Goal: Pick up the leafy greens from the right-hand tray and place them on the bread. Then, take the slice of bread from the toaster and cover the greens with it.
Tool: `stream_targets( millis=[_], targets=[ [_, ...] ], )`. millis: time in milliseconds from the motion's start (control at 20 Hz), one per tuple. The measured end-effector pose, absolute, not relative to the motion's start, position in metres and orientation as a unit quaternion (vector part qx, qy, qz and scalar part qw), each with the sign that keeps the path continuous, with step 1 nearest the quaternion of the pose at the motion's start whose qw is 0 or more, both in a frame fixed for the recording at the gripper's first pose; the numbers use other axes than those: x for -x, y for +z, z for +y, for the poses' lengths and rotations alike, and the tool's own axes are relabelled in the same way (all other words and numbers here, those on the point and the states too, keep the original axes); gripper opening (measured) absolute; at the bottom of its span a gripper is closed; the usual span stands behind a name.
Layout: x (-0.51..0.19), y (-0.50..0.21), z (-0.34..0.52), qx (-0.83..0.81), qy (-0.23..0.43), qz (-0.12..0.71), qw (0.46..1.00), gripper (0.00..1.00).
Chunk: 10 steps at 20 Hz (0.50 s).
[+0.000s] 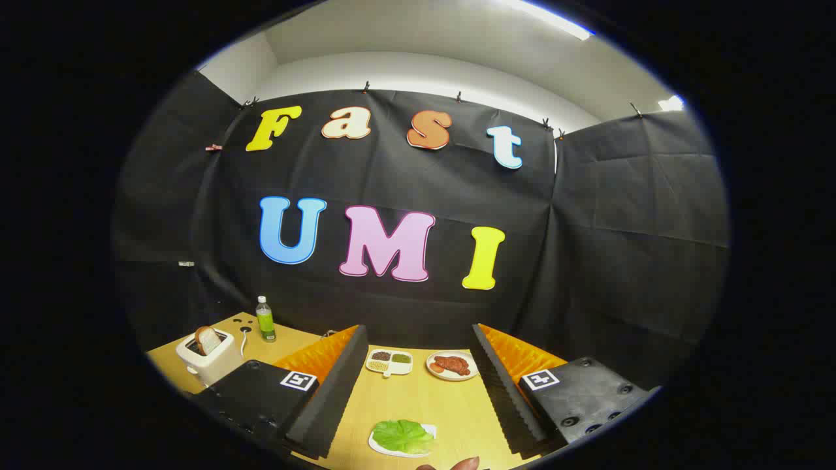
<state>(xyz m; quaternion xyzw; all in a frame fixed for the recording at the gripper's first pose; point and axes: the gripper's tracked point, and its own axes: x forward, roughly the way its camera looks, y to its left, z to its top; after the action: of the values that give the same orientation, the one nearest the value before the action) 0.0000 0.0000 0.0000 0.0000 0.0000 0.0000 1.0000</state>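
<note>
On the far left of the table (418, 398), a pale toaster (208, 360) stands with a slice of bread (208, 339) rising tilted from its slot. Just behind and to its right, a clear bottle (265, 319) of green liquid stands upright near the black cloth wall. Next comes the gripper (418, 385), raised above the table and aimed level toward the wall; its two fingers are spread wide apart and hold nothing, each carrying a square marker tag on its upper face. Between the fingers and well beyond them, a small divided tray (389, 362) holds dark, tan and green fillings in separate compartments. Just to its right sits a round plate (450, 365) bearing reddish-brown food. Nearer the camera, between the fingers and below them, the leafy greens (403, 435) lie on the bread (431, 431), a pale slice flat on the table whose edge shows around them. At the near edge of the table, just right of the greens, a fingertip (465, 464) of a person's hand intrudes. Behind everything hangs black cloth, clipped along its top edge; above it are a white wall and a ceiling light strip (555, 19).
</note>
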Motion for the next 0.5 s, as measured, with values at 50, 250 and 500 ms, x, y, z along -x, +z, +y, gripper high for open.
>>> stream_targets(
  millis=[50,250,500],
  targets=[
    [-0.001,0.004,-0.003,0.003,-0.003,-0.007,1.000,0.98],
    [-0.003,-0.006,-0.004,0.029,-0.008,0.001,1.000,0.98],
    [-0.005,-0.015,0.007,0.025,0.018,0.018,0.999,0.98]
  ],
)
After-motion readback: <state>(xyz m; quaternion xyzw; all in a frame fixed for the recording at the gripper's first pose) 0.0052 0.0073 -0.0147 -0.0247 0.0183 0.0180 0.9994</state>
